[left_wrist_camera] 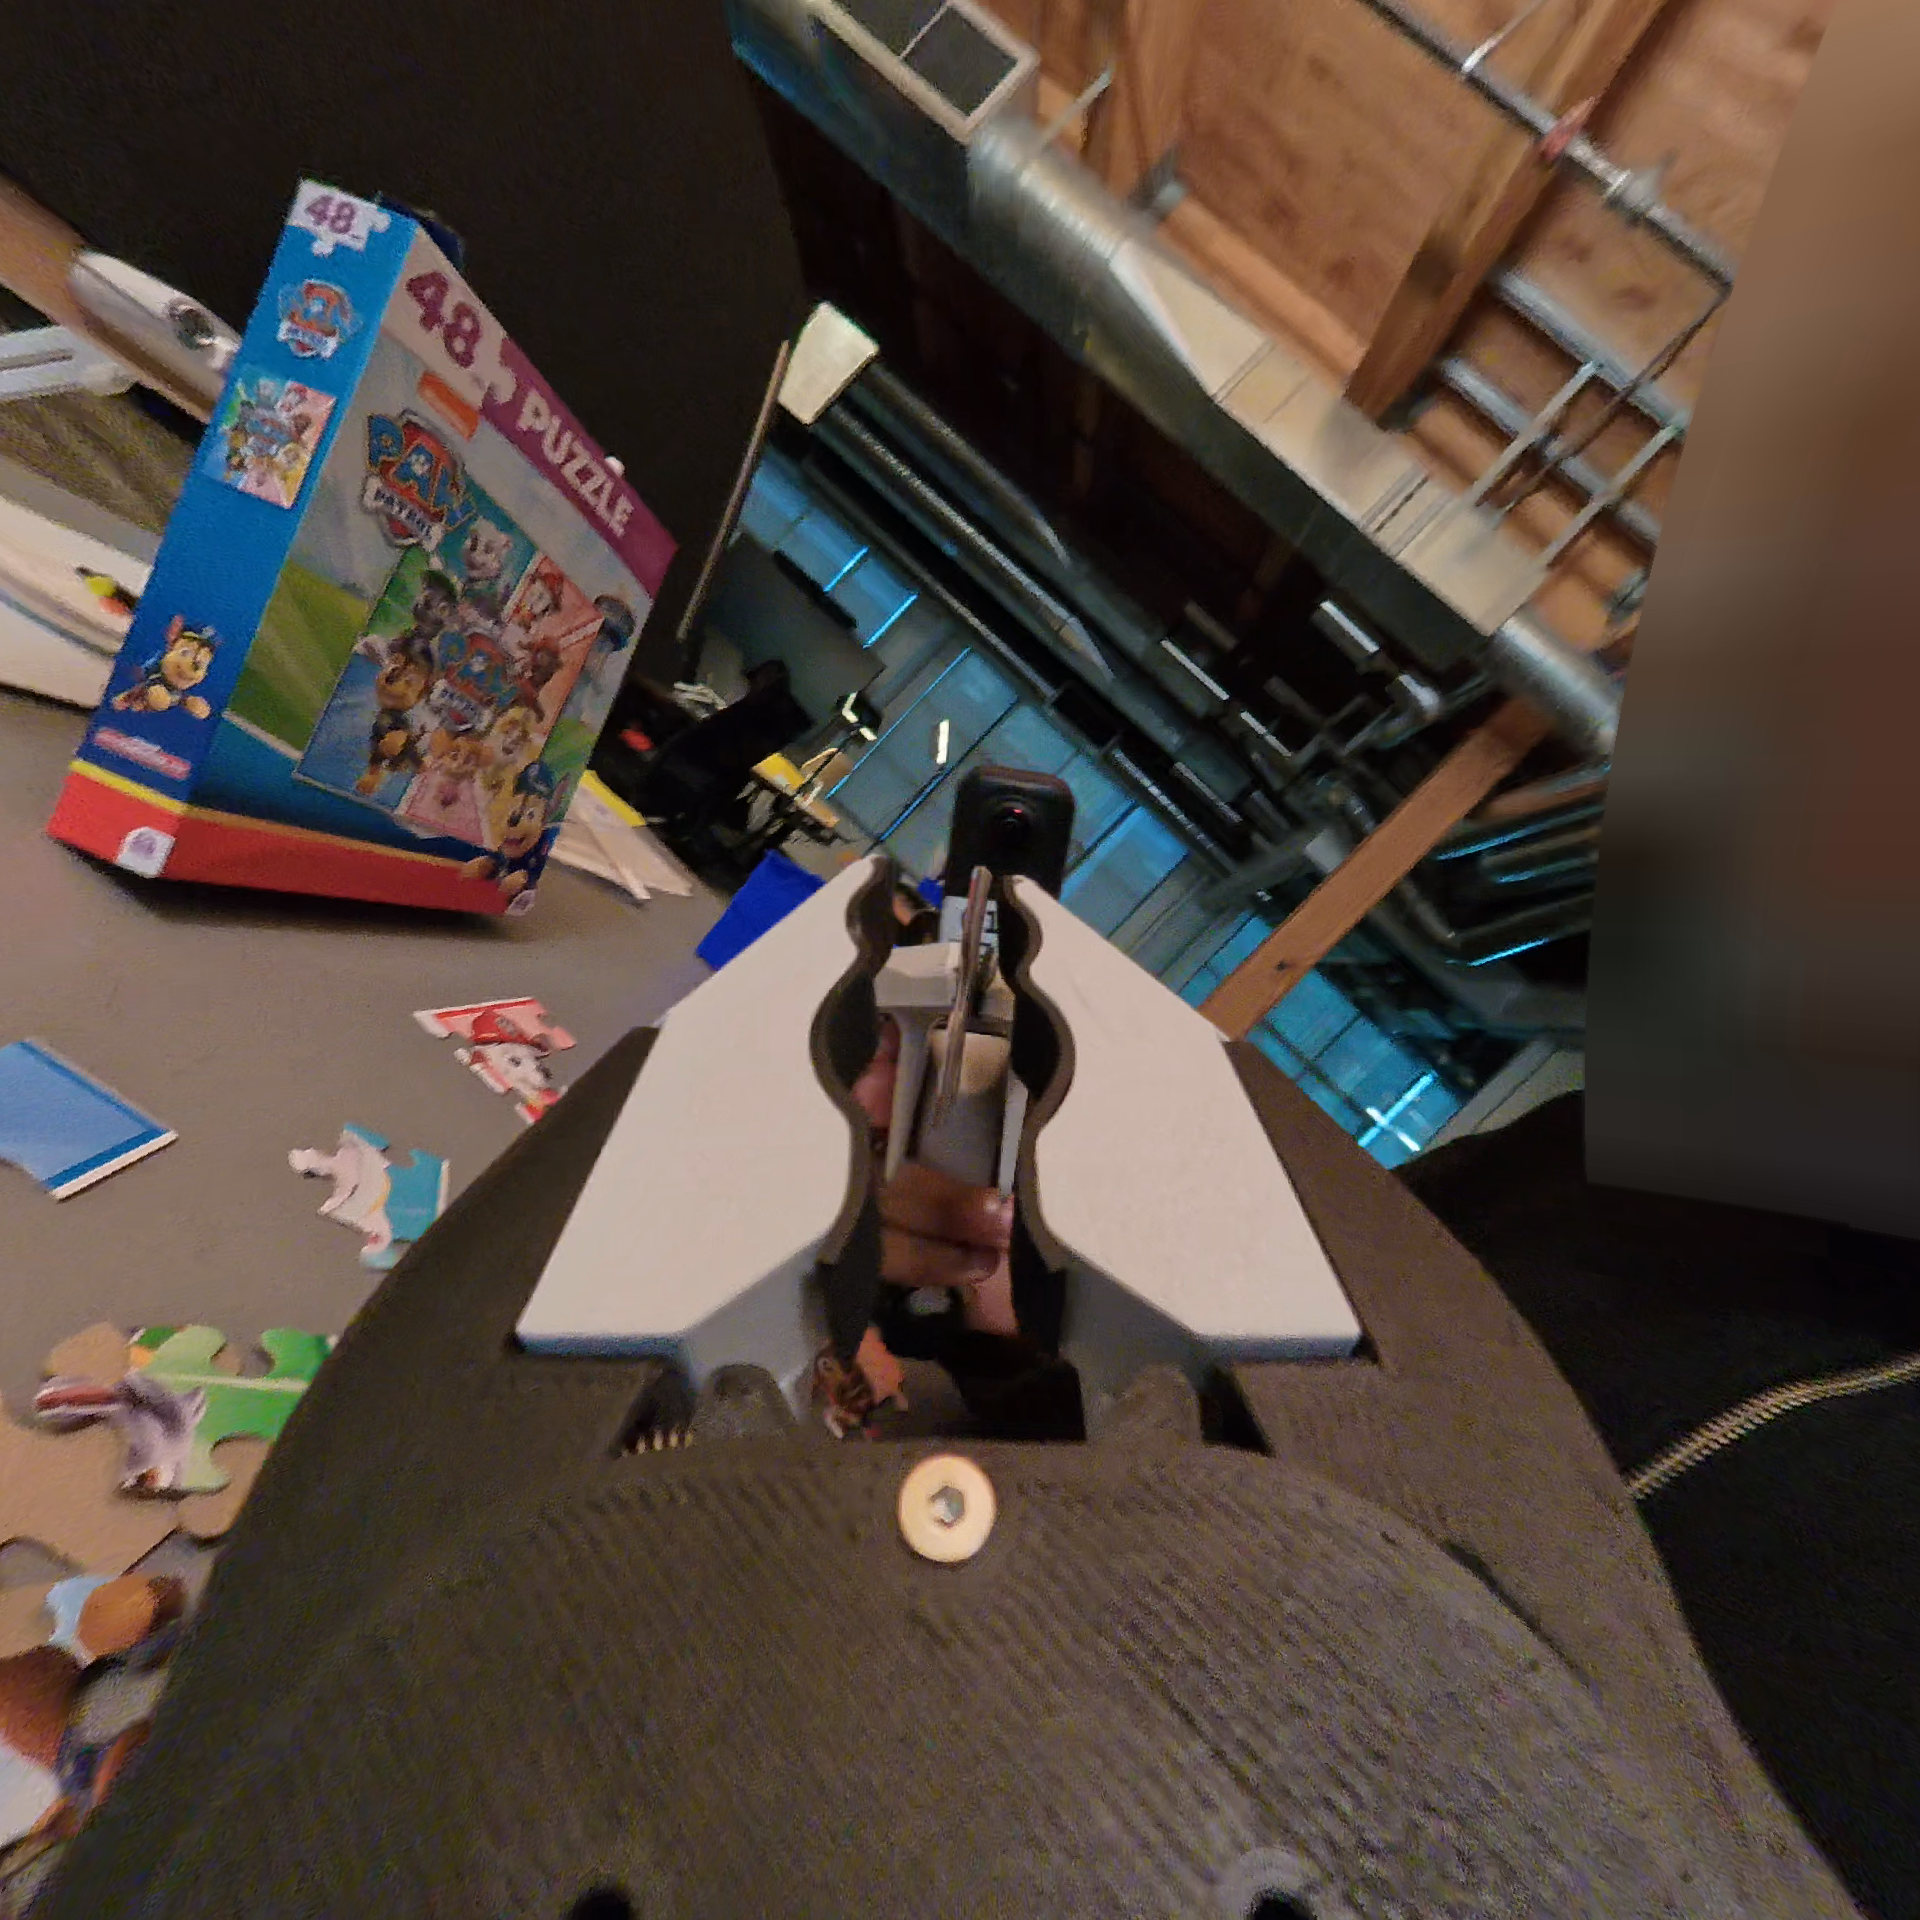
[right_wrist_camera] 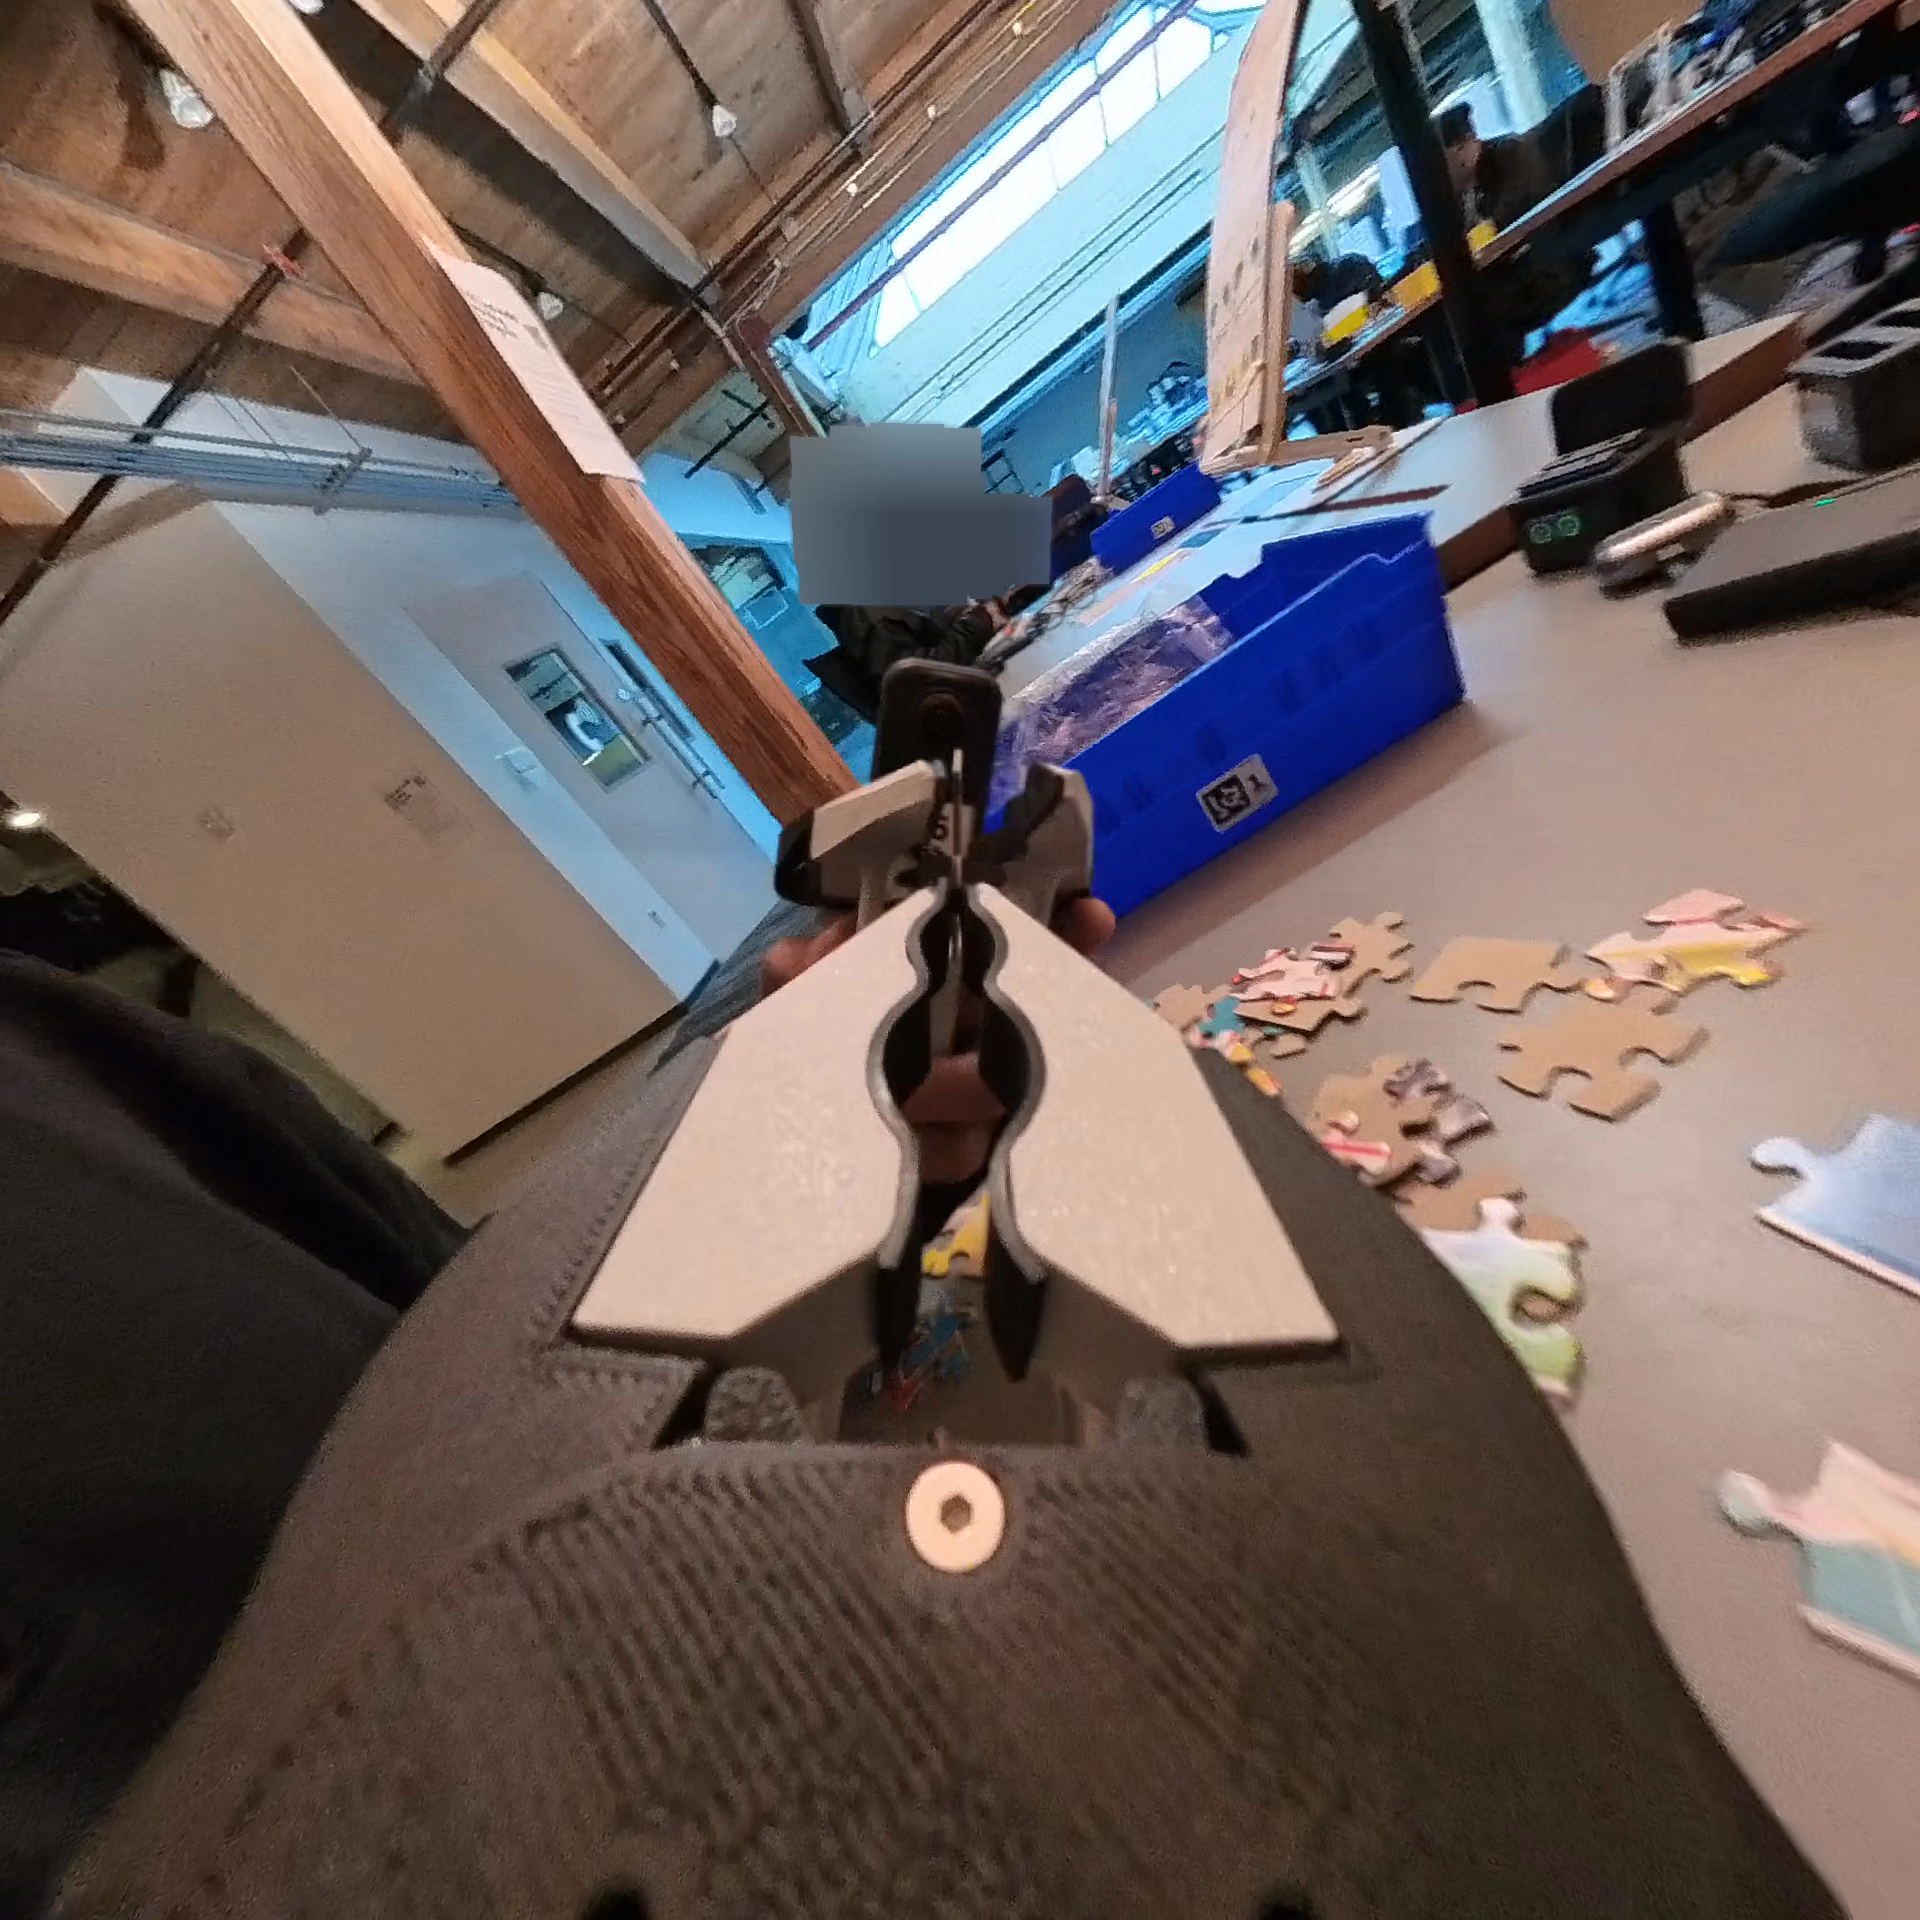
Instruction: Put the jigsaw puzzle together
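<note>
Both grippers are raised above the grey table (left_wrist_camera: 260, 977) and face each other tip to tip. My right gripper (right_wrist_camera: 951, 902) is shut on a thin puzzle piece (right_wrist_camera: 951, 831) seen edge-on. That puzzle piece (left_wrist_camera: 966, 997) stands between the fingers of my left gripper (left_wrist_camera: 945, 883). The left jaws stand open, with a clear gap on the piece's left side. The right gripper (left_wrist_camera: 920, 977) shows through that gap. The left gripper (right_wrist_camera: 935, 831) shows just beyond my right fingertips, its fingers spread around the piece.
The puzzle box (left_wrist_camera: 364, 582) stands at the back left. Loose pieces lie on the table (left_wrist_camera: 499, 1039) (left_wrist_camera: 374, 1195) (left_wrist_camera: 187, 1392). More pieces (right_wrist_camera: 1507, 1039) are scattered to the right. A blue bin (right_wrist_camera: 1278, 707) sits behind them, and black devices (right_wrist_camera: 1600, 488) farther back. The tips of both grippers are at nearly the same place.
</note>
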Available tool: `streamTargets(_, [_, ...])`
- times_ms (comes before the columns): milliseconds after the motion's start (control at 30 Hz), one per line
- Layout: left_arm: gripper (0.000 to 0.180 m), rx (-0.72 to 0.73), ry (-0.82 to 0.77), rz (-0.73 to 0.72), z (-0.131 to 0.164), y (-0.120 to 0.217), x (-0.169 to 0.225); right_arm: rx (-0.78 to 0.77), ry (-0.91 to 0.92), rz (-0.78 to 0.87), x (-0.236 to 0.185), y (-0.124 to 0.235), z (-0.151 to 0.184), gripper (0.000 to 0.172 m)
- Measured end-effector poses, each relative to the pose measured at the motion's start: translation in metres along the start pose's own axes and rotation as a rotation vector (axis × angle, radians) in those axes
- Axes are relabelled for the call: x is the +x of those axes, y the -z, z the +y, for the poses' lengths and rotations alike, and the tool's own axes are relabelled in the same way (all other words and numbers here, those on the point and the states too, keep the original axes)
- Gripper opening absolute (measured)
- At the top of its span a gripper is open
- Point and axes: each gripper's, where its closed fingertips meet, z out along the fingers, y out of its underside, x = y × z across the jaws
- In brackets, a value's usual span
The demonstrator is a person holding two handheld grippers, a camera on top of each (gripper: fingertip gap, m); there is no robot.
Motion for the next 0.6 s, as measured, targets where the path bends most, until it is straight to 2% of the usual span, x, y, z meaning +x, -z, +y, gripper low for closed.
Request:
streamTargets(100, [0.027,0.002,-0.013,-0.060,0.002,0.001,-0.008,0.014,0.076,0.161,0.019,0.043,-0.005,0.000])
streamTargets(200, [0.030,-0.020,-0.021,-0.081,0.006,-0.002,-0.011,-0.088,0.311,0.529,0.063,0.117,-0.005,0.000])
streamTargets(300, [0.033,-0.051,-0.003,-0.094,0.015,-0.010,-0.017,-0.424,0.711,0.966,0.108,0.205,0.002,0.000])
streamTargets(367, [0.034,-0.063,0.020,-0.077,0.020,-0.019,-0.018,-0.671,0.963,1.106,0.121,0.241,0.008,0.000])
streamTargets(400, [0.034,-0.071,0.030,-0.070,0.023,-0.023,-0.018,-0.778,1.056,1.153,0.127,0.254,0.011,0.000])
streamTargets(467, [0.035,-0.091,0.041,-0.062,0.030,-0.033,-0.019,-0.925,1.138,1.147,0.134,0.264,0.024,0.000])
streamTargets(600, [0.036,-0.131,0.034,-0.076,0.042,-0.048,-0.019,-0.936,1.148,1.047,0.131,0.257,0.042,0.000])
